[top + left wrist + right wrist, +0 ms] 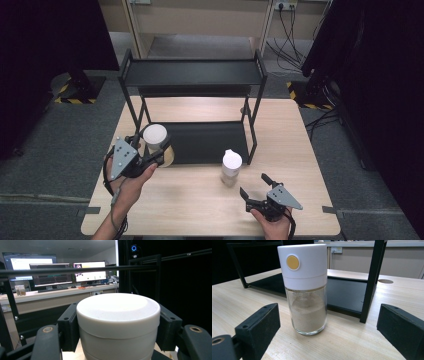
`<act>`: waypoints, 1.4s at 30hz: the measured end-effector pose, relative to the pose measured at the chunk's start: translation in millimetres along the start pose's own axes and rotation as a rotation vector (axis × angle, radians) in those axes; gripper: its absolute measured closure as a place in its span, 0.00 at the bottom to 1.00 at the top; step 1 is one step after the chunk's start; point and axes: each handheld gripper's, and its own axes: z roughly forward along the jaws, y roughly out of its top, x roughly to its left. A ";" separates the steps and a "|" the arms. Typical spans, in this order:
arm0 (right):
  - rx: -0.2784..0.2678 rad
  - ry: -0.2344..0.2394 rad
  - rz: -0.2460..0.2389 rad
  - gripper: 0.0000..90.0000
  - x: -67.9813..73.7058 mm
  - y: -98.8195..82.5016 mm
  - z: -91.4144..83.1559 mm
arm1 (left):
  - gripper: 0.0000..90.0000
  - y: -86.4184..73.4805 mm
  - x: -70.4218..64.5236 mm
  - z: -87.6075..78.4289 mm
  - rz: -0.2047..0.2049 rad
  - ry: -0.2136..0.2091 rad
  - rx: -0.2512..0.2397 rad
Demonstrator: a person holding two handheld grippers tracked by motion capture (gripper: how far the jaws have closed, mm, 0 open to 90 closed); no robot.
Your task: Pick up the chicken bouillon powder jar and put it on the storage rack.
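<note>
My left gripper [150, 150] is shut on a white-lidded jar [155, 138], held at the left front leg of the black shelf rack [195, 72]. In the left gripper view the jar's white lid [118, 315] sits squeezed between both black pads [68, 330]. A glass shaker [231, 167] with a white cap and pale powder stands on the wooden table [190, 200] in front of the rack's lower shelf. My right gripper [254, 186] is open, a short way in front and right of it. In the right gripper view the shaker [305, 287] stands upright between the spread pads [259, 327], untouched.
The rack's lower shelf [205, 141] lies flat on the table, its right front leg [254, 135] just beyond the shaker. The table's front edge lies close under both hands. Grey floor, black posts and cables [290, 30] surround the table.
</note>
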 end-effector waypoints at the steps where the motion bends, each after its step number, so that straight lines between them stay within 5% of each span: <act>1: 0.000 0.000 0.001 0.06 0.1 0.0 -0.1 | 0.37 1.4 0.3 0.8 0.000 0.002 -0.001; 42: -0.001 0.000 0.008 0.06 -0.3 -0.3 -0.2 | 0.37 73.2 21.3 39.4 0.014 0.085 -0.059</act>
